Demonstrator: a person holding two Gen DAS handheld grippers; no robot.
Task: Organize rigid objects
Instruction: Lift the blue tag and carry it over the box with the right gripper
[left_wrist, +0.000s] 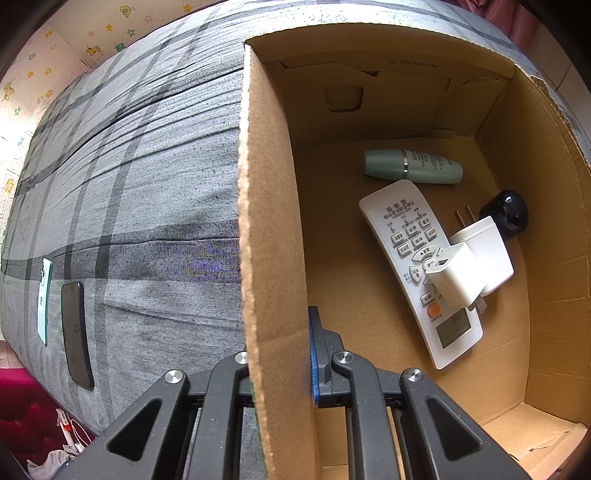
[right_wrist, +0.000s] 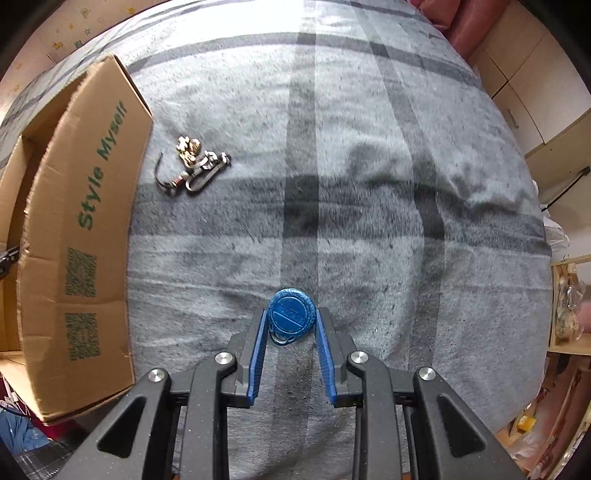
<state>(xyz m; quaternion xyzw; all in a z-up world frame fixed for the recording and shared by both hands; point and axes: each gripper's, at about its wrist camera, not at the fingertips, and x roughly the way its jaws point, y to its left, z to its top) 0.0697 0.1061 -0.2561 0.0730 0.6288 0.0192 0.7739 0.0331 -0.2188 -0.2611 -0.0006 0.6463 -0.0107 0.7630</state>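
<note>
My left gripper (left_wrist: 280, 354) is shut on the side wall of an open cardboard box (left_wrist: 269, 229), one finger inside and one outside. Inside the box lie a white remote (left_wrist: 406, 243), a pale green bottle (left_wrist: 412, 166), two white plug adapters (left_wrist: 458, 278) and a black round object (left_wrist: 504, 214). In the right wrist view my right gripper (right_wrist: 291, 314) is shut on a blue oval key fob (right_wrist: 291, 308), held a little above the grey checked bedcover (right_wrist: 369, 166). A bunch of keys (right_wrist: 194, 164) lies on the cover beside the box (right_wrist: 92, 240).
Two phones, one mint green (left_wrist: 44, 299) and one dark (left_wrist: 75, 332), lie on the bedcover left of the box. Wallpaper with stars runs behind the bed. Cupboards and cluttered shelves (right_wrist: 569, 314) stand past the bed's right edge.
</note>
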